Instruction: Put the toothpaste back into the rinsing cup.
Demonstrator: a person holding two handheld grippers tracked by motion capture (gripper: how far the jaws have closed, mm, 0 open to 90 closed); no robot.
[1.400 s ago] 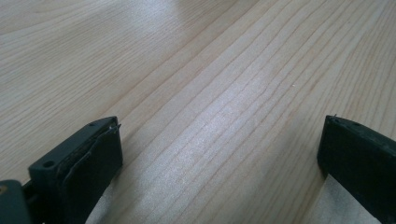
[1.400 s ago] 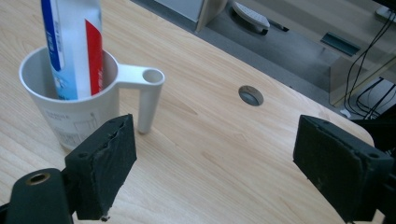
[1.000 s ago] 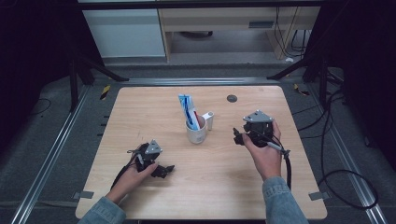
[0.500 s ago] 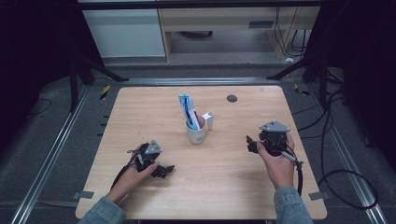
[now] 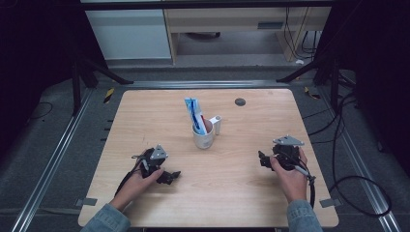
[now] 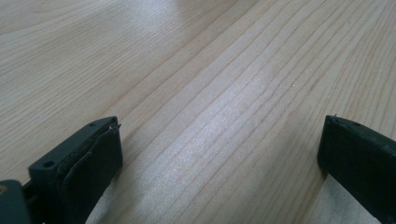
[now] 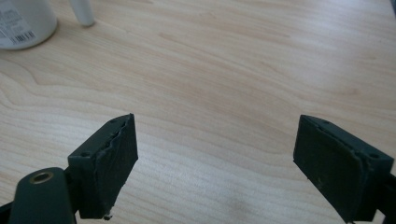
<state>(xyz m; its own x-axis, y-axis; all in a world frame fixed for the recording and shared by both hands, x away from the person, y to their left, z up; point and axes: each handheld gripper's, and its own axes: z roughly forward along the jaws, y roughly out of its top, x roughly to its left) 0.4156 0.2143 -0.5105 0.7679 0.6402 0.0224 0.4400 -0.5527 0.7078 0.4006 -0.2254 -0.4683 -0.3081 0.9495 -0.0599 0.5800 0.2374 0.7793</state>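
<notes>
We see a light wooden table (image 5: 145,111) with a white cup (image 5: 203,138) standing near its middle, a blue-and-white tube (image 5: 194,114) leaning upright inside it and a small white cylinder (image 5: 218,124) standing just beside the cup on its right. A small dark disc (image 5: 240,101) lies farther back. The left gripper (image 5: 170,176) sits low at the near left of the table, held in the left hand (image 5: 140,178); in its own view we find its jaws spread wide over bare wood, holding nothing. The right gripper (image 5: 261,158) is at the near right in the right hand (image 5: 290,175), well apart from the cup, its jaws likewise wide apart and empty, with the cup's base (image 7: 23,23) at the far corner of its view.
</notes>
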